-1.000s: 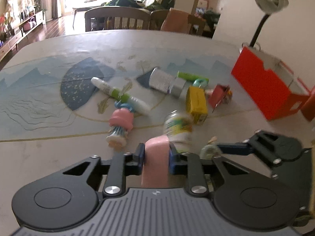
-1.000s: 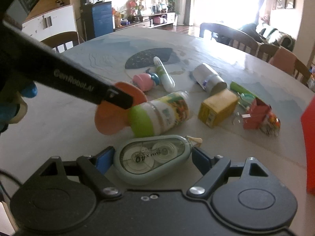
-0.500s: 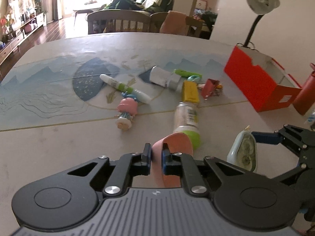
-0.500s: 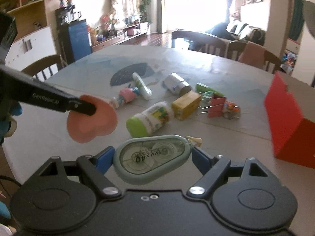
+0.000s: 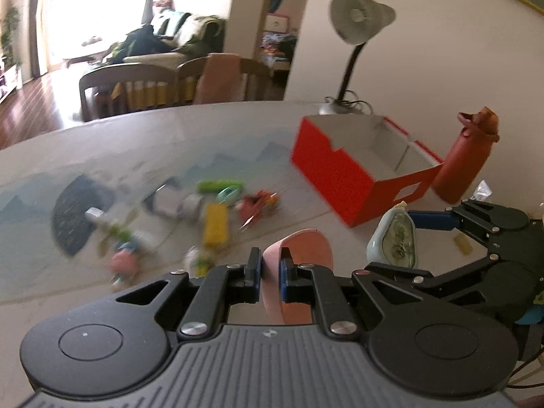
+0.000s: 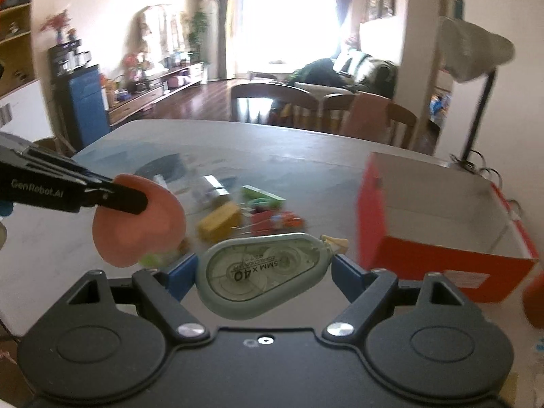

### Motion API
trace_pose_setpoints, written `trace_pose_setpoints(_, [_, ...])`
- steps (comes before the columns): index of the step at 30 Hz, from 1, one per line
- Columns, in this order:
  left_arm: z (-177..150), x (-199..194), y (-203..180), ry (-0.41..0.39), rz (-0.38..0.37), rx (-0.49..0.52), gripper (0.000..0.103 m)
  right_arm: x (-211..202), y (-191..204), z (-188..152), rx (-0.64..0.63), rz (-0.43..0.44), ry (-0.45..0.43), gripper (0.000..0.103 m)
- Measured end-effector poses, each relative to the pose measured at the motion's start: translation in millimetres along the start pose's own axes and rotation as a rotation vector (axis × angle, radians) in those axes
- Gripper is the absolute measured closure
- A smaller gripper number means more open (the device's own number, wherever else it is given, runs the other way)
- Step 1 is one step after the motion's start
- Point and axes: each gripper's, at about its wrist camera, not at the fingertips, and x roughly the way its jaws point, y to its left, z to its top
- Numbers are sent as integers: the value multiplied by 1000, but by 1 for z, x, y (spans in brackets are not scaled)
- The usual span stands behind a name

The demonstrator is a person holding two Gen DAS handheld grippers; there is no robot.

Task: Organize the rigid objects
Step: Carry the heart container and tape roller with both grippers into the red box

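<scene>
Above the pale tabletop point(image 5: 204, 129), a flat pink heart-shaped piece point(image 5: 299, 255) is pinched edgewise by the closed left gripper point(image 5: 270, 272). A grey-green teardrop correction-tape dispenser point(image 6: 261, 268) is clamped lengthwise by the right gripper point(image 6: 263, 272), both evidently carried clear of the clutter toward the open red cardboard box point(image 6: 442, 238).

Both loaded claws now nearer the red box point(image 5: 343, 183), clutter point(image 5: 214, 224) farther.

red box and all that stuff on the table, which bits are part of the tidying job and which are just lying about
Job: pink heart piece, correction tape, red box, yellow box.
Lying about: desk lamp, brown-red bottle, chairs.
</scene>
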Motion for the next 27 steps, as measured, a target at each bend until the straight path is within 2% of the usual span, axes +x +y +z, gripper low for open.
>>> trace_pose_setpoints(7, [53, 50, -50, -23, -46, 38, 93, 12, -71, 20, 39, -54, -7, 19])
trace_pose_setpoints(15, [115, 114, -108, -33, -65, 99, 93, 39, -136, 31, 52, -87, 7, 19])
trace_pose_setpoints(23, [154, 174, -148, 10, -54, 148, 93, 70, -183, 35, 73, -105, 55, 19])
trace_pose_setpoints(27, [163, 210, -162, 60, -31, 167, 93, 88, -203, 35, 82, -119, 92, 19])
